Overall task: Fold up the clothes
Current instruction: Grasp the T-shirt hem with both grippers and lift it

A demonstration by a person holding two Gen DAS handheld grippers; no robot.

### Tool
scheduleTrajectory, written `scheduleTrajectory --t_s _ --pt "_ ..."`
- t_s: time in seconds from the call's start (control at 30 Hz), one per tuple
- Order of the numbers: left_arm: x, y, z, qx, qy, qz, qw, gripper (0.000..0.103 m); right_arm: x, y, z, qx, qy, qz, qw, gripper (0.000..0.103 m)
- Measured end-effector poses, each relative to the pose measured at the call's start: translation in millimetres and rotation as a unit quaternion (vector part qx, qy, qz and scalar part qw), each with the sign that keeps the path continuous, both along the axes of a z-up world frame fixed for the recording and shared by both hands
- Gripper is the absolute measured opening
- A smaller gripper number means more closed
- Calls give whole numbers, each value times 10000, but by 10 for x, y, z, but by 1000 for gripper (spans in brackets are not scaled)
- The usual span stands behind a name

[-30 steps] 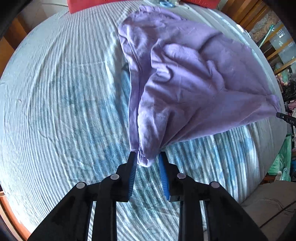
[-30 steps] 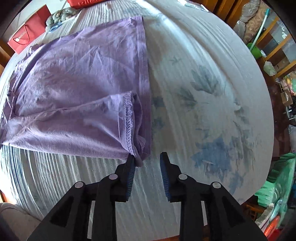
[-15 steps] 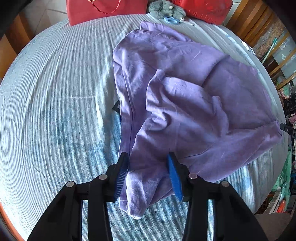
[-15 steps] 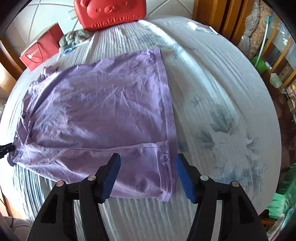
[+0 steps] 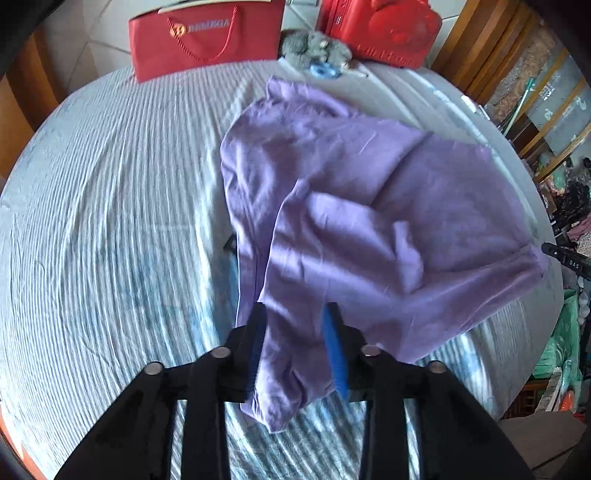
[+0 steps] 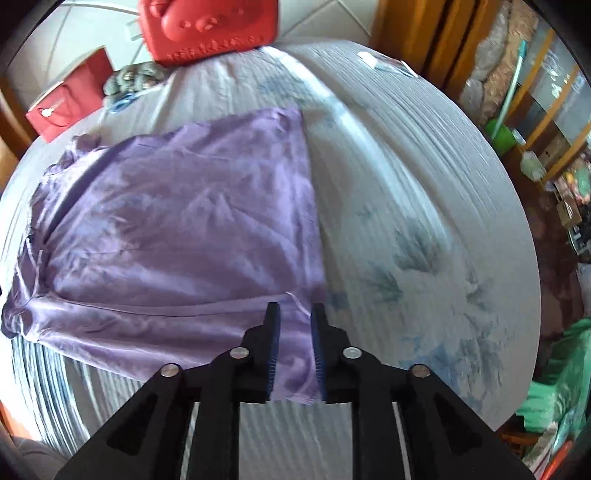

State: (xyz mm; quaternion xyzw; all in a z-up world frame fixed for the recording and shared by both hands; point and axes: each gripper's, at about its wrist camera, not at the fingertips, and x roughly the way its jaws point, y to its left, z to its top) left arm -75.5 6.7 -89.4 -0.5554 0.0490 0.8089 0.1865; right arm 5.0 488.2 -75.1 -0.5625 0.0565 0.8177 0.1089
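A purple shirt lies spread and partly folded over on a pale blue striped bed sheet; it also shows in the right wrist view. My left gripper has the shirt's near bunched corner between its blue pads, jaws wide with cloth hanging through. My right gripper has its jaws closing around the shirt's near hem corner; the cloth fills the gap between the pads. The right gripper's tip shows at the left wrist view's right edge.
A red paper bag, a grey plush toy and a red case stand at the bed's far edge. Wooden furniture and clutter line the right side. The sheet right of the shirt has leaf prints.
Both grippers opened and pushed forward over the shirt's near corners. The right jaws have since narrowed around the hem; the left jaws stay wide with cloth between them.
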Motion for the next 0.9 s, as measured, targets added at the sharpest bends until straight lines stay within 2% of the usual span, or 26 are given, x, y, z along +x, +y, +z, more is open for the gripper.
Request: scheduleTrajectory --t_s 0.03,0.07,0.23,0.33,0.37,0.4,0.43,0.5,0.57,0.63,0.67,0.7,0.73,0.77,0.9 --pt "-56 54 24 -1 93 -72 9999 56 -49 -62 3 -11 45 82 10000 36" --pt "-125 118 29 -6 164 -140 9998 56 -93 -116 1 -20 76 150 9999 38" --pt "-497 431 -216 -213 279 -347 9988 56 -200 -125 -185 -112 -181 154 9997 38" --pt "-669 542 -359 -175 152 -382 9990 56 -201 -110 -319 -194 -400 179 9988 37" --pt "-701 572 -409 -186 70 -419 9989 50 -204 -117 -364 -322 -494 226 9980 32" --pt "-714 586 -448 -277 6 -446 9986 8 -204 -131 -407 -399 -588 284 9971 5" --pt "-726 599 -486 -368 -58 -474 9982 4 -206 -144 -440 -363 -679 313 9965 0" --pt "-763 606 -526 -465 -167 -494 9976 3 -206 -110 -458 -231 -727 257 9968 0" --pt "-847 526 -406 -207 -202 -370 9989 3 -227 22 -398 7 -679 -17 9977 0" --pt "-955 482 -194 84 -101 -376 9992 6 -269 162 -254 -73 -486 -133 9987 7" --pt "-1031 482 -77 178 -4 -406 9990 18 -316 225 -164 -264 -336 -130 9990 13" --pt "-1135 506 27 177 119 -431 9988 40 -393 273 -75 -274 -210 -108 9993 28" --pt "-1256 537 109 166 226 -448 9986 51 -504 301 0 -166 -124 -55 9998 40" --pt "-1405 581 158 138 306 -451 9984 59 -634 335 67 -42 -56 -12 10000 42" --pt "-2040 709 115 54 282 -370 9989 59 -1208 443 195 3 173 75 9998 42"
